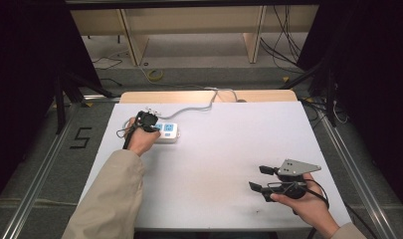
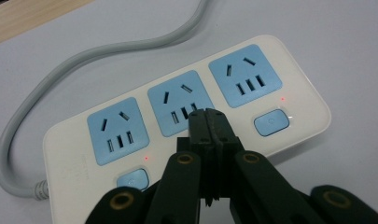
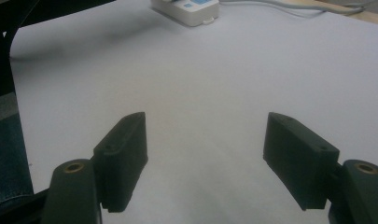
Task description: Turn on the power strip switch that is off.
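From the high view, the white power strip [image 1: 165,132] lies on the left far part of the bench [image 1: 229,159], its grey cable [image 1: 199,103] running off toward the far edge. The left tongs [image 1: 150,122] sit on top of the strip, while the right tongs [image 1: 261,178] hover well apart at the near right, jaws spread wide and empty.

In the left gripper view, the left tongs [image 2: 209,114] are pressed fully together, holding nothing, with their tips at the lower edge of the middle blue socket [image 2: 179,102], between two blue switches [image 2: 271,122] whose small red lights glow. The middle switch is hidden under the jaws. The risk, as I judge it: the closed tips could slide off target into a socket slot, or push at an angle and shove the light strip across the smooth bench, since nothing braces it.

In the right gripper view, the right tongs [image 3: 205,158] stand wide over bare bench, the power strip [image 3: 186,10] far off. Too distant to steady it should it skid.
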Tool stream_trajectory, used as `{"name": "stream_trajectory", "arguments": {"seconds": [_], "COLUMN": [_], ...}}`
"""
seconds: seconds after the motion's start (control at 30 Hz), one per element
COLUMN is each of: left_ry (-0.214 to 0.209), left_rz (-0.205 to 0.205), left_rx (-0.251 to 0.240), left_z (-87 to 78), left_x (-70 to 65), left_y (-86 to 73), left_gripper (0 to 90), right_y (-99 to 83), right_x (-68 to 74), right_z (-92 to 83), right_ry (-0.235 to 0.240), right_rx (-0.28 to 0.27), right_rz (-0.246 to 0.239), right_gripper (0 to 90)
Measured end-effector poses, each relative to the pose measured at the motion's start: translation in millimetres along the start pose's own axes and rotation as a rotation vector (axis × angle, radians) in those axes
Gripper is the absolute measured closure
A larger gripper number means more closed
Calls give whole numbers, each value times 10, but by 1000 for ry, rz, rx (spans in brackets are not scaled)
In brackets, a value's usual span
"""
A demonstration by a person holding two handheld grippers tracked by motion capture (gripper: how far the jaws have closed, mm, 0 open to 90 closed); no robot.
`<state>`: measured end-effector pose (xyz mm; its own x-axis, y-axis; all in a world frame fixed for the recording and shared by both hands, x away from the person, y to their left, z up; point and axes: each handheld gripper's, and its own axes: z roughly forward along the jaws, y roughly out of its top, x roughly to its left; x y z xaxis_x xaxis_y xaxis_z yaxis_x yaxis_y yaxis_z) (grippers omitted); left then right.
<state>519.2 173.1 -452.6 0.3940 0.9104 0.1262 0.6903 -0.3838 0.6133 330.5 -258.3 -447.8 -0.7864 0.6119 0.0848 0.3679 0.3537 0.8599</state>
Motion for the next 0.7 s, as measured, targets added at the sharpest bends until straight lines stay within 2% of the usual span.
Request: {"name": "stream_trajectory", "arguments": {"seconds": [0.3,0.7], "left_ry": [-10,-10], "left_rz": [-6,13], "left_rx": [21,77], "left_z": [6,15], "left_x": [18,15], "left_y": [25,102], "left_gripper": [900,900], "right_y": [0,0], "right_x": [1,4], "right_z": [0,2], "right_ry": [0,3], "right_rx": [3,5], "right_rz": [0,3], "right_gripper": [307,306]}}
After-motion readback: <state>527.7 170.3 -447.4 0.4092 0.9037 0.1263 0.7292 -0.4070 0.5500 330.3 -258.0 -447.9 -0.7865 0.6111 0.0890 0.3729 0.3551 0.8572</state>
